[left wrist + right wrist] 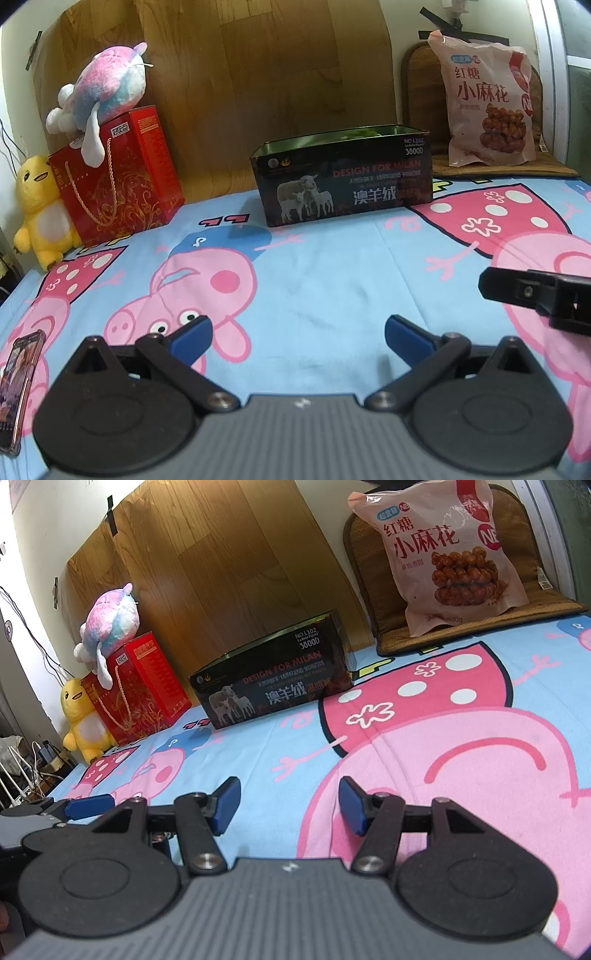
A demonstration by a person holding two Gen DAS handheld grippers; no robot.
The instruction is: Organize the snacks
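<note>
The cartoon-pig bedsheet (332,266) fills the lower half of both views, stretched flat as the working surface. Above it a wood-grain board (240,74) leans against the wall, likely just a backdrop. At the upper right of both views the pink snack bag (450,554) stands propped on a woven cushion (546,609), leaning back so its printed front faces outward. I'd guess it is the thing to be put away. Centre frame sits the open black tin (343,173), its lid off and something green showing inside in the left wrist view, so it looks like the intended container. At the left a red gift bag (122,173) carries a pastel plush (103,85), with a yellow plush (40,218) tucked beside it. A phone (16,391) lies at the lower left edge. The left gripper (297,339) and the right gripper (290,805) both hover low over the sheet, jaws spread and empty, well apart from bag and tin.
</note>
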